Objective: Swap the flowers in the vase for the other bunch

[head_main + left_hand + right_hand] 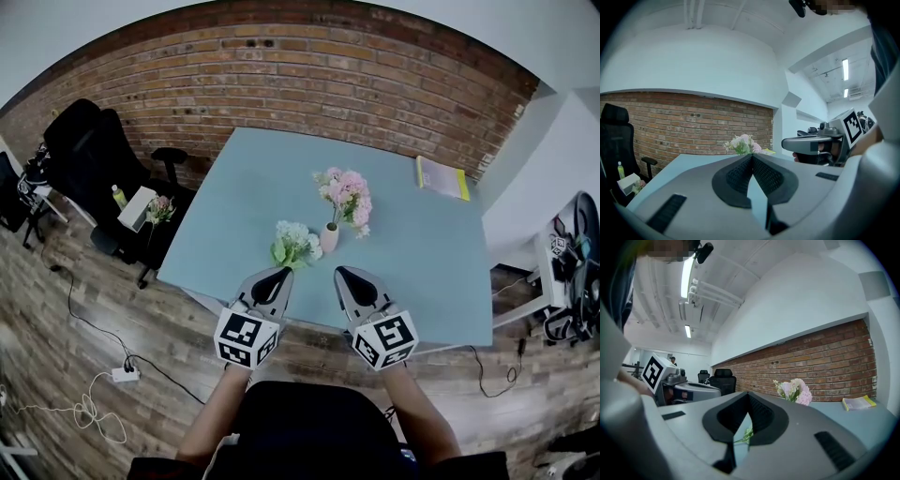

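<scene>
Two bunches sit on the table (422, 272) — the pink bunch (348, 195) stands in the vase (329, 238), and the white-and-green bunch (296, 244) lies flat just beside the vase, on its near-left side in the head view. Both claws are closed and empty: the left gripper (279, 274) and right gripper (345, 275) each show their pads pressed together with nothing between them. They hover side by side over the table's near edge, pointing roughly level toward the flowers and short of both bunches. The green sprig seen under the right claw's tips in its own view reads to us as the white bunch lying beyond, not something gripped. We can't pin the step from this. The scene fits pink being the bunch due to come out with white waiting, and it fits equally well pink being the bunch that went in with white the one pulled. So we name no move. Our judgement either way — any grab from here needs the jaws opened, since they're shut. The stems look thin and the vase narrow and tippy, so work at the vase likely wants one claw steadying it.
</scene>
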`<state>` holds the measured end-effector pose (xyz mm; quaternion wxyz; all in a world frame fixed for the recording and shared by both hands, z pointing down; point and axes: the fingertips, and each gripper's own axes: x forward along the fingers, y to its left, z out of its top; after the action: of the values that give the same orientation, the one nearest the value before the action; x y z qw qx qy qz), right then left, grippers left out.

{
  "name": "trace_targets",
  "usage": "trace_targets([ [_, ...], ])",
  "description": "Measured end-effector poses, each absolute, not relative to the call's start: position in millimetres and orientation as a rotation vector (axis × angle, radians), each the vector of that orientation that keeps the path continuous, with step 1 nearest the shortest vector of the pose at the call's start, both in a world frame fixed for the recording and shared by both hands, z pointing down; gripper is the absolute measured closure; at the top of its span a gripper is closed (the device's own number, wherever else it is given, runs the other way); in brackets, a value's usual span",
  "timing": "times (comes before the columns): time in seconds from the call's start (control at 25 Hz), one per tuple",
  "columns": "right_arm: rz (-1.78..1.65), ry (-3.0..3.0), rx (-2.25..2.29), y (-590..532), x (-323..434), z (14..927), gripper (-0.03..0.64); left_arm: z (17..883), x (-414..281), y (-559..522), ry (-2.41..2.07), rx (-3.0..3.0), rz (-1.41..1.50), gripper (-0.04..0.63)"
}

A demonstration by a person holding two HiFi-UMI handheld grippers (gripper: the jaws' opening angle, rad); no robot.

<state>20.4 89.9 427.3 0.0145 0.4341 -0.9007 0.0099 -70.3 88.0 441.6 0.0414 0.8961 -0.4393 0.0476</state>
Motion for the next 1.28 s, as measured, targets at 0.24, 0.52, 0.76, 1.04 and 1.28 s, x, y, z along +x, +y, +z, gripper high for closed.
trace_targets([
  [0.24,0.057,-2.81,1.315,102,30,426,0.604,435,-62,102,-1.381,2.72,0.148,0.586],
  [0.52,0.054,-2.827,1.288,118,37,415,0.604,425,-55,118,-1.41,2.707,0.135,0.586],
  [0.76,0.051,-2.838,1.277,137,43,414,0.604,426,-45,137,-1.412,2.706,0.138,0.586],
  [1.04,0.055,-2.854,1.268,155,43,412,0.604,427,-44,156,-1.423,2.7,0.151,0.586],
  [1.28,0.066,-2.85,1.27,165,48,415,0.604,426,-42,168,-1.423,2.699,0.166,0.586],
])
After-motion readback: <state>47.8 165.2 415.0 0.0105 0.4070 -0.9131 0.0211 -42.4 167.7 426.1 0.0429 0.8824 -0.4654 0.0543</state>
